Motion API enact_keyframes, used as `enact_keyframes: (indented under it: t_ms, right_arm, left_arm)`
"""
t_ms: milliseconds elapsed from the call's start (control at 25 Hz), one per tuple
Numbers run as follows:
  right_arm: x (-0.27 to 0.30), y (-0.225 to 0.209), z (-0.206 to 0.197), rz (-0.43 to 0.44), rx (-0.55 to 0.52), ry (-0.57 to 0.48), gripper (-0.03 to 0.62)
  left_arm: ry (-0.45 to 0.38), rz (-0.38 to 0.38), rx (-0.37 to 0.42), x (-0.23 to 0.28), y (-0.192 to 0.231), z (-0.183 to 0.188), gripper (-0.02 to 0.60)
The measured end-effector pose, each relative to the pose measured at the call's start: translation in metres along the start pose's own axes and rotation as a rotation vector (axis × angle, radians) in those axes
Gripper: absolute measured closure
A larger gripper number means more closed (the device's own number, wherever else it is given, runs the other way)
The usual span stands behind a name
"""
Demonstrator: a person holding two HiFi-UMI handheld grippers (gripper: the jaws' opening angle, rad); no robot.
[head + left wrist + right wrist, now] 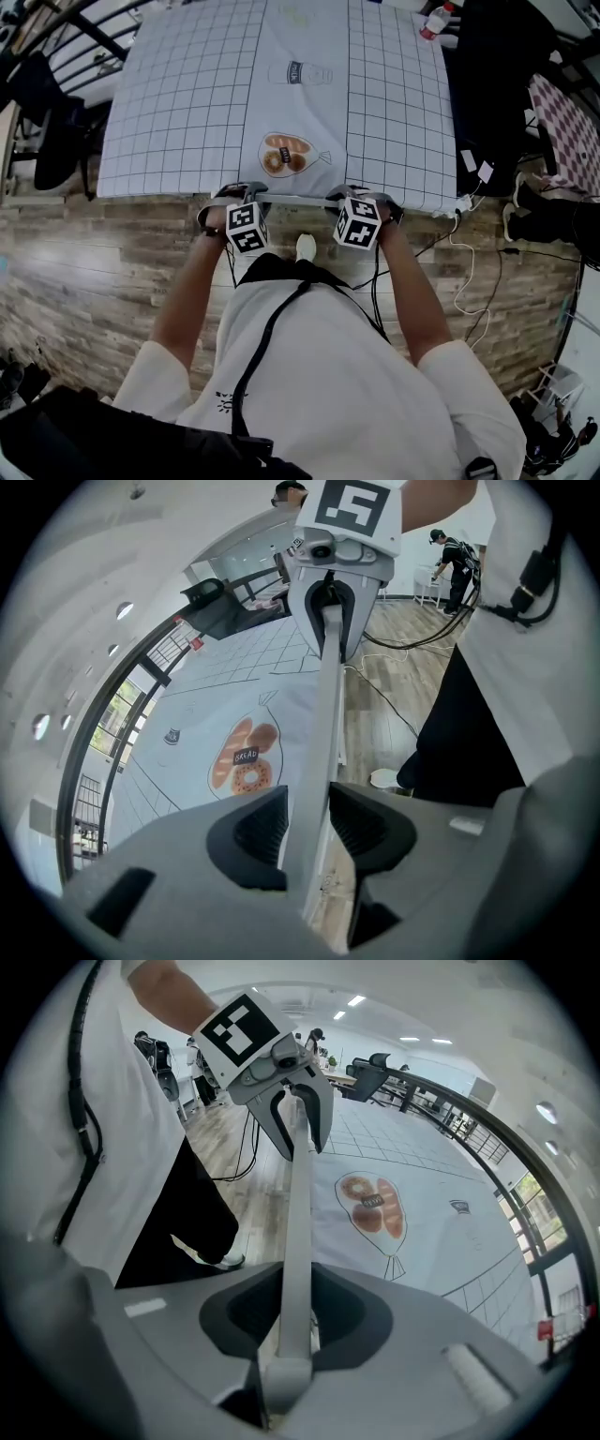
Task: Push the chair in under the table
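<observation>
Nearest the lens, the person's white shirt fills the foreground behind two tools held side by side. Left gripper: pads closed against both faces of the chair's grey top rail. Right gripper: likewise clamped on the same rail, further along it. Of the chair only this rail shows; it spans the gap between the two tools and lies just at the near edge of the table, directly ahead of the jaws. A gridded cloth covers the table, with a bread picture just beyond the tools. Behind them, a white shoe stands on the wooden floor.
</observation>
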State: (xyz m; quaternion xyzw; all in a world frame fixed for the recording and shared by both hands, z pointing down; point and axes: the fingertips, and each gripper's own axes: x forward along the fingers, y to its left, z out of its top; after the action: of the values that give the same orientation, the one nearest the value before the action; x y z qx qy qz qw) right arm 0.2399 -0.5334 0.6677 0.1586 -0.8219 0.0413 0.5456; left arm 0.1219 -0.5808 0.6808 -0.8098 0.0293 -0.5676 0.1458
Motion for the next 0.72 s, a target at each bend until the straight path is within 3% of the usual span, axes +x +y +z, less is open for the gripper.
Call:
enact_keyframes:
  t_ms: [280, 480, 640, 720]
  right_arm:
    - [-0.002, -0.002, 0.001, 0.005, -0.007, 0.018, 0.508]
    - [-0.037, -0.005, 0.037, -0.096, -0.008, -0.059, 0.497]
    - [-0.075, -0.023, 0.066, -0.211, 0.143, -0.216, 0.530]
    - [-0.093, -0.029, 0.077, -0.251, 0.264, -0.325, 0.588]
  left_arm:
    - [-0.024, -0.005, -0.020, -0.002, 0.002, 0.002, 0.420]
    - [-0.137, 0.026, -0.079, -0.031, 0.009, 0.007, 0.394]
    - [-0.267, 0.079, -0.196, -0.066, 0.024, 0.016, 0.398]
    - [-0.351, 0.115, -0.301, -0.087, 0.036, 0.020, 0.470]
